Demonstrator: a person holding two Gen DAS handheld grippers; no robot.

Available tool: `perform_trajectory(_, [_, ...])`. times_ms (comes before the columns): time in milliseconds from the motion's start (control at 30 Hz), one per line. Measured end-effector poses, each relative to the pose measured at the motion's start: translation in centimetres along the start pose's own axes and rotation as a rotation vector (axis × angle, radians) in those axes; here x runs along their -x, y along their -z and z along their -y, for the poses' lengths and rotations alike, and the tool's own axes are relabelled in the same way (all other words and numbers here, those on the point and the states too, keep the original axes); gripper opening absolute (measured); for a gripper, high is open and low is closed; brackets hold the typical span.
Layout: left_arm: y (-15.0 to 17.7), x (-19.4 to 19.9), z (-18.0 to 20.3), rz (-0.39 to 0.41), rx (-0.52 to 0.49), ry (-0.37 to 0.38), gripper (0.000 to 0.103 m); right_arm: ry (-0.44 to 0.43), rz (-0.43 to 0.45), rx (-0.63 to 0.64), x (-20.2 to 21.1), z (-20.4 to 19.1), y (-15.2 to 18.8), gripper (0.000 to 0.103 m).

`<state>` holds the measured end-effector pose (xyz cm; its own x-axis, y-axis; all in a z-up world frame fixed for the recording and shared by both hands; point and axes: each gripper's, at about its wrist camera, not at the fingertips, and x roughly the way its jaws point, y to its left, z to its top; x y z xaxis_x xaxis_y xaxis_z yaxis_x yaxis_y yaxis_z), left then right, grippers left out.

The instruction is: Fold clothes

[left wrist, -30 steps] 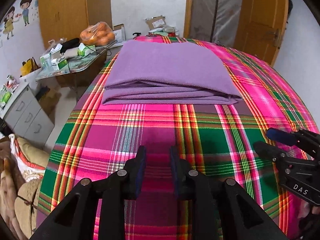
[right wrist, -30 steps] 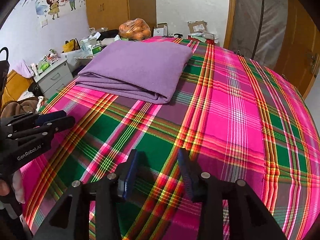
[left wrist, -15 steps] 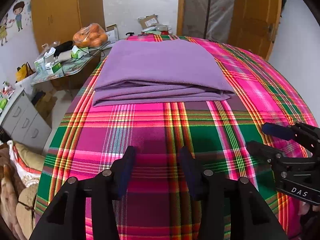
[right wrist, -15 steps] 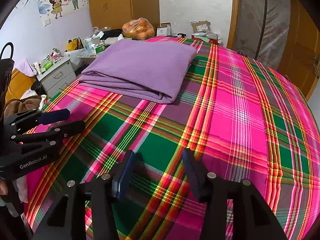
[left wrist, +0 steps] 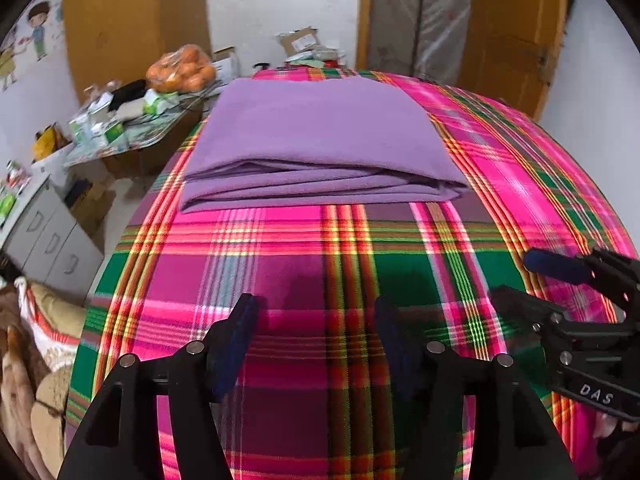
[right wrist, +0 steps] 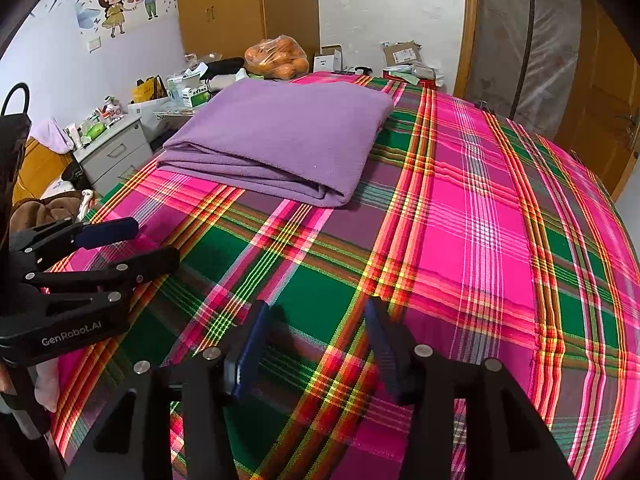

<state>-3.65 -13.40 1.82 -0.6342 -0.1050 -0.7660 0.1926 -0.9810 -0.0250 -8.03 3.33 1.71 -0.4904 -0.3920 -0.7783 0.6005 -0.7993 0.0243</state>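
Observation:
A purple cloth (left wrist: 320, 136) (right wrist: 280, 136) lies folded in a flat rectangle on the far part of a plaid-covered bed (left wrist: 280, 264) (right wrist: 480, 220). My left gripper (left wrist: 316, 312) hovers over the near part of the bedspread, well short of the cloth. Its jaws are opening and nothing is between them. My right gripper (right wrist: 317, 312) stands open beside it, also empty above the plaid. Each gripper shows in the other's view: the right gripper (left wrist: 518, 278) at the right edge, the left gripper (right wrist: 148, 242) at the left edge.
Left of the bed stand a cluttered side table (left wrist: 132, 140) with a bag of oranges (left wrist: 180, 68) (right wrist: 278, 58) and a grey drawer cabinet (left wrist: 48, 236) (right wrist: 112, 152). Wooden doors (left wrist: 516, 32) and cardboard boxes (right wrist: 404, 54) sit beyond the bed's far end.
The left gripper's jaws have spread from nearly shut to wide apart. The right gripper's jaws widened a little. The purple cloth has not moved.

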Motion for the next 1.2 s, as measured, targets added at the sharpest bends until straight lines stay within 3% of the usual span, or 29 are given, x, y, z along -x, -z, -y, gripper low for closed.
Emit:
perform_trajectory(300, [0.1, 0.0, -1.1, 0.000, 0.059, -0.060, 0.063, -0.005, 0.001, -0.005, 0.0, 0.0, 0.1, 0.051])
perform_trajectory(1200, [0.0, 0.1, -1.0, -0.002, 0.060, -0.059, 0.064, -0.012, 0.002, -0.008, 0.1, 0.4, 0.2, 0.051])
